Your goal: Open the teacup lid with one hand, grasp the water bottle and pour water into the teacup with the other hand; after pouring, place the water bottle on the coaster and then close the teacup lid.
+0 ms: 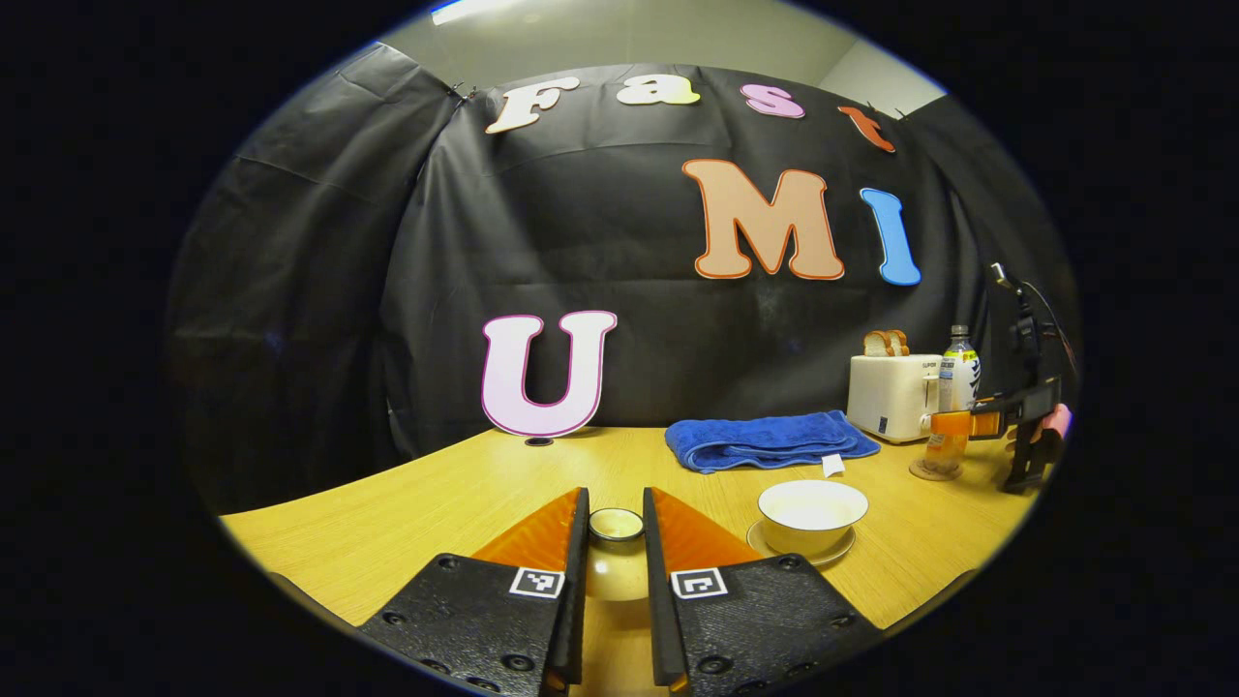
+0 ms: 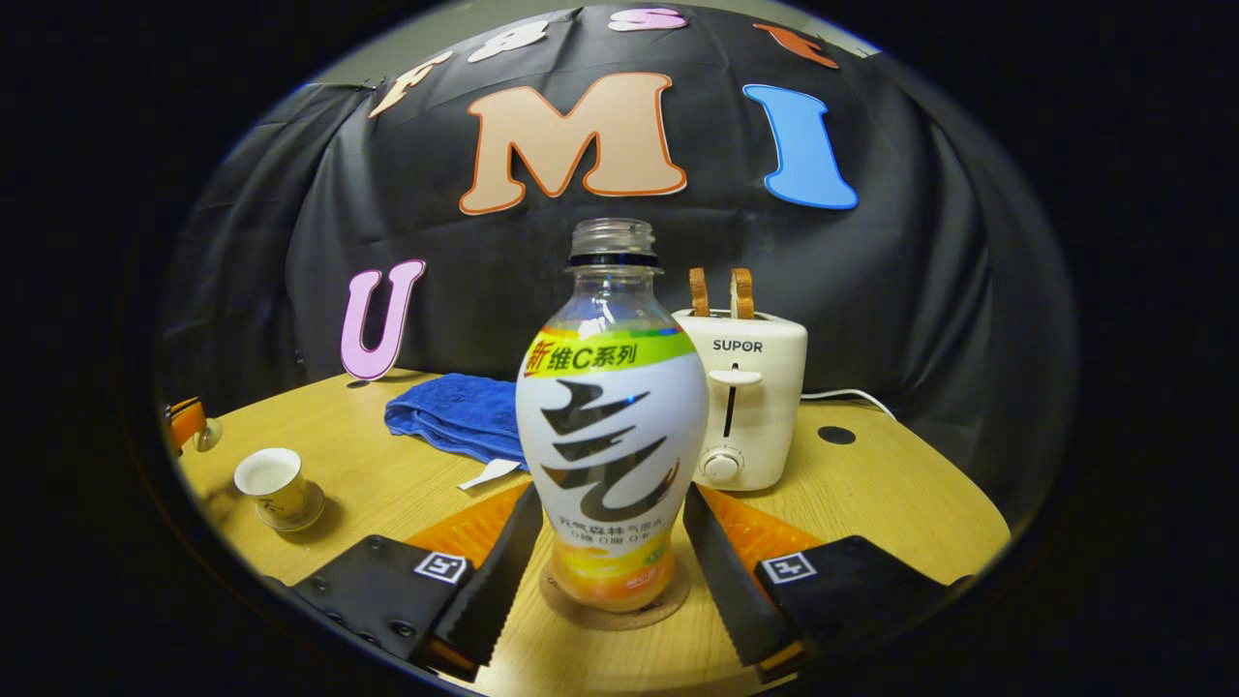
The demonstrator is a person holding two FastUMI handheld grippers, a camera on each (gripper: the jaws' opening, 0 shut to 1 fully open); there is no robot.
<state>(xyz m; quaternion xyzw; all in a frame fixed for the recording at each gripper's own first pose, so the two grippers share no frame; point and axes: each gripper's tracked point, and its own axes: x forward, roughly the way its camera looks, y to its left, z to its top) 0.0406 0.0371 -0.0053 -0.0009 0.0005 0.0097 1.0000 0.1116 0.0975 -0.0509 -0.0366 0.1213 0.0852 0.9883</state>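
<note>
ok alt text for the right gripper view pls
A capless water bottle stands on a round coaster between the right gripper's open fingers, which flank it without clearly pressing. Behind are a white toaster and blue towel; the open teacup sits far left.

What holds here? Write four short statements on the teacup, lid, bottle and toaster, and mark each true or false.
1. The teacup has its lid on. False: it stands open; the lid sits between the left tongs.
2. The water bottle stands upright on the coaster. True.
3. The bottle is capped. False: its neck is open.
4. Bread slices stick up out of the toaster. True.
</note>
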